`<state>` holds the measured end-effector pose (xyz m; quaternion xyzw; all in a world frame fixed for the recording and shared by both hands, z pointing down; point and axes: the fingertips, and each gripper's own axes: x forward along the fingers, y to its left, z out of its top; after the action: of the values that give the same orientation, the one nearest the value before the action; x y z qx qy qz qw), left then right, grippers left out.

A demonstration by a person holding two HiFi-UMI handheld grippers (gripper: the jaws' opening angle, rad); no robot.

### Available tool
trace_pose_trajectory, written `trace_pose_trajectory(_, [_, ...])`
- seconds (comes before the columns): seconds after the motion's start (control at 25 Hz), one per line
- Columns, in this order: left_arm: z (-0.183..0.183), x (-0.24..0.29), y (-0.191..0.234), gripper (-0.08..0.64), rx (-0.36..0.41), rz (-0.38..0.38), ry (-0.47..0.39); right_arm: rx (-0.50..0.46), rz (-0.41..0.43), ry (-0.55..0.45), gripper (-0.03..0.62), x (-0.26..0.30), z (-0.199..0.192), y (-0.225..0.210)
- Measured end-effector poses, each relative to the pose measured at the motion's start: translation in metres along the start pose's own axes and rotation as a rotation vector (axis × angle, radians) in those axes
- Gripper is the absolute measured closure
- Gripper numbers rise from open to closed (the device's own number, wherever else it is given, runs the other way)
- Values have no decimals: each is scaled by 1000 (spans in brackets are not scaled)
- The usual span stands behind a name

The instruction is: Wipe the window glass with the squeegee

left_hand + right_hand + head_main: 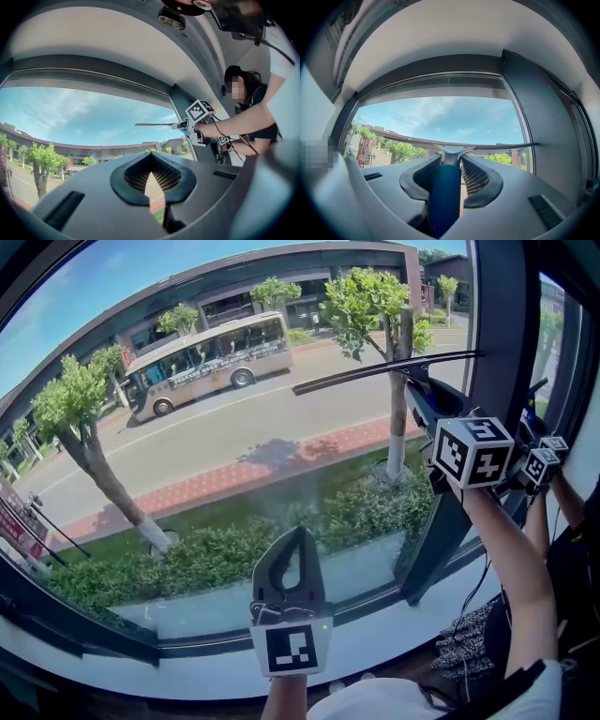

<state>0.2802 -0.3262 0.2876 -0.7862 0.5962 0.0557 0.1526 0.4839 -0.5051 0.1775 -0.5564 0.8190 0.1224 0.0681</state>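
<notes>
At the upper right of the pane, the right gripper (419, 397) is clenched on the blue handle of the squeegee (380, 373). Its long blade lies nearly level across the window glass (187, 456), with the far end reaching the dark mullion (497, 324). Whether the rubber already touches the glass I cannot tell. To wipe well, I'd say the blade wants pressing flat along its whole length, then one steady downward pull, kept level so no strip is missed. The left gripper (300, 535) hangs low near the sill (403, 638), jaws closed on nothing. It sits in the blade's likely path and may need to move aside. Another person (567, 502) stands close on the right, crowding that elbow.
</notes>
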Motion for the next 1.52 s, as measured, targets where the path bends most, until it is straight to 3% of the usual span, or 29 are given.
trace_pose_trajectory(1.08, [19,29,-25,558,-3,-24,52,39,2,45,456,-4,-23,-17])
trace_pose_trajectory(1.52, [-27,-5,-6,558,5,-24,86,49,1,95,456,-30,-96,18])
